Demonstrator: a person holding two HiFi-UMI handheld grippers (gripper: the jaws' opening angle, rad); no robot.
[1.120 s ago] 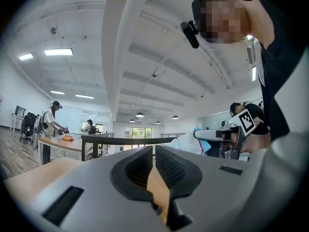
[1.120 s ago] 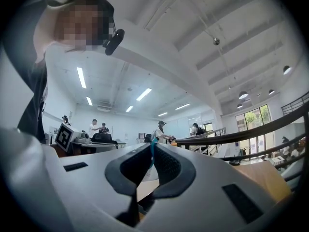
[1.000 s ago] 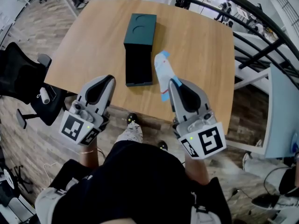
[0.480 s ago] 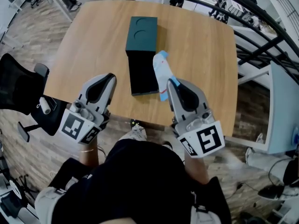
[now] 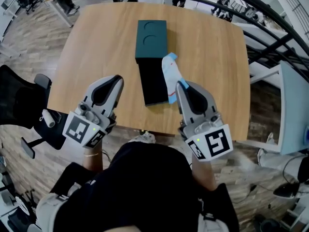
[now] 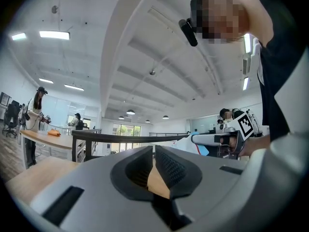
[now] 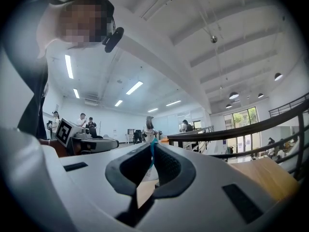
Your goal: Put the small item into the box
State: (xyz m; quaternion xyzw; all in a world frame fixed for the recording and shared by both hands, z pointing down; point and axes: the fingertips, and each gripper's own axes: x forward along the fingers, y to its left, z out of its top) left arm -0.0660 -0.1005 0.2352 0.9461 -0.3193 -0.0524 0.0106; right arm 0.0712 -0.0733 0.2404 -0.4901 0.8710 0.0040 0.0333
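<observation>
While we had the small item [image 5: 169,74], a flat white packet with blue trim, pinched in the right gripper [image 5: 180,84], it hung over the table [image 5: 96,42] just beside the right edge of the box [image 5: 151,33], not in it yet. The right gripper view showed those jaws clamped on the packet's thin blue edge, probably why it stuck out forward like a flag, handy for sliding in end first. The box lay as 2 pieces end to end, a teal one with 2 round dents and a darker piece [image 5: 155,83] nearer us. We couldn't tell which was the lid. Our left gripper [image 5: 115,80] hovered by the near table edge, jaws closed to a sliver on nothing, seemingly parked out of the way.
</observation>
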